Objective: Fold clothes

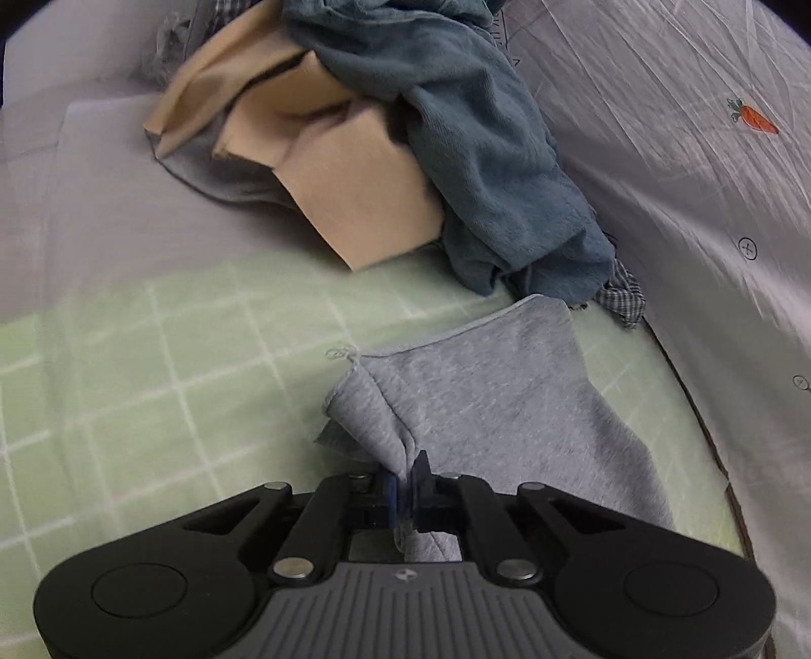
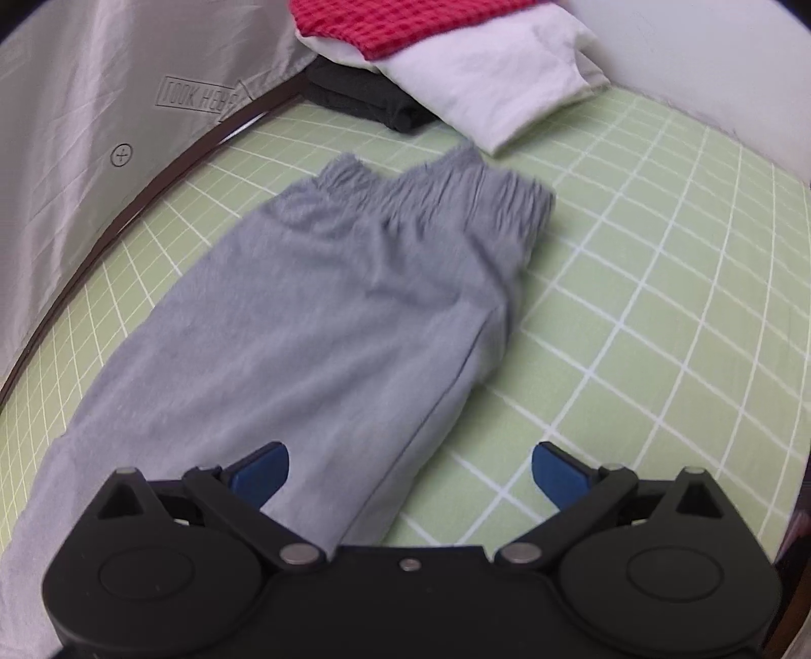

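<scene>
Grey sweatpants [image 2: 355, 304] lie stretched across the green checked mat [image 2: 659, 304], their gathered waistband [image 2: 436, 192] at the far end. In the left wrist view my left gripper [image 1: 404, 494] is shut on a bunched fold of the grey sweatpants [image 1: 476, 385] near the leg hem, and the cloth rises to the blue pads. My right gripper [image 2: 410, 469] is open above the near part of the leg. Its left fingertip [image 2: 263, 469] is over the cloth and its right fingertip [image 2: 557, 469] is over bare mat, with nothing pinched.
A heap of unfolded clothes, beige cloth [image 1: 324, 172] and a blue-grey fleece [image 1: 471, 132], lies at the mat's far end. Folded pieces are stacked beyond the waistband: red [image 2: 405, 20], white [image 2: 486, 76], dark grey [image 2: 365, 99]. A pale crinkled sheet [image 1: 684, 177] borders the mat.
</scene>
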`<action>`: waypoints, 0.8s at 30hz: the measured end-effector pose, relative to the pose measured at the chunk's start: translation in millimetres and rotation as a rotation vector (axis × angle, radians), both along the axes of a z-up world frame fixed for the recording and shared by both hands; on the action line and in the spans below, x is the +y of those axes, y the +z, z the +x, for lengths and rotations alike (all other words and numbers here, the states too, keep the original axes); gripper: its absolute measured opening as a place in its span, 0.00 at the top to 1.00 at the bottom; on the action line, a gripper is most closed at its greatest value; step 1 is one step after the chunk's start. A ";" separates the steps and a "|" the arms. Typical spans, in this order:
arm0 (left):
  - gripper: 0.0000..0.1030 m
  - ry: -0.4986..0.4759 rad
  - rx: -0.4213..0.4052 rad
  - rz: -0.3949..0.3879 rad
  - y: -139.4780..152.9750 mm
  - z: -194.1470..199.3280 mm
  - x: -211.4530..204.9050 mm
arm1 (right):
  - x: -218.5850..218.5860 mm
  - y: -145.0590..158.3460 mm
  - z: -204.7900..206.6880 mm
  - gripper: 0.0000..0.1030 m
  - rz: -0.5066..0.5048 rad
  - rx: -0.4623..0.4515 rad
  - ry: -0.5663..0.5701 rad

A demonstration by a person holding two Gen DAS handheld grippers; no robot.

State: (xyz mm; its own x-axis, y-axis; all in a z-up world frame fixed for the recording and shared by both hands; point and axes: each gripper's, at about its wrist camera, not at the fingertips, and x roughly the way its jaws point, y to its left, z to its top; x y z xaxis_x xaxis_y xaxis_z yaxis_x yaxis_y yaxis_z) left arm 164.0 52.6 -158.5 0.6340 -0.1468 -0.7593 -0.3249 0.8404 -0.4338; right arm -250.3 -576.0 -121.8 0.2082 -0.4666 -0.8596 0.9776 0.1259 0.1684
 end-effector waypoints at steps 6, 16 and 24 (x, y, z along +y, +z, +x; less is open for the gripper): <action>0.59 0.013 -0.030 0.076 35.3 -23.8 -19.1 | -27.3 4.1 -13.1 0.00 -0.064 0.012 0.047; 0.39 -0.192 -0.045 0.037 63.1 -73.2 -129.0 | -71.5 13.6 -25.8 0.00 -0.296 0.150 0.193; 0.37 -0.421 0.146 0.103 8.6 -109.3 -258.4 | -104.8 15.1 -6.4 0.10 -0.414 0.196 0.447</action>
State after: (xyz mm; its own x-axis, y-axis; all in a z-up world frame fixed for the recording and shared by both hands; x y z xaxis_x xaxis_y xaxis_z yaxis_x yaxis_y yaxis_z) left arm 54.6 -205.7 -149.8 0.4206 -0.2876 -0.8605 0.0029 0.9489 -0.3157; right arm -256.7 -680.8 -106.7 0.3169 -0.6727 -0.6686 0.8231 0.5453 -0.1585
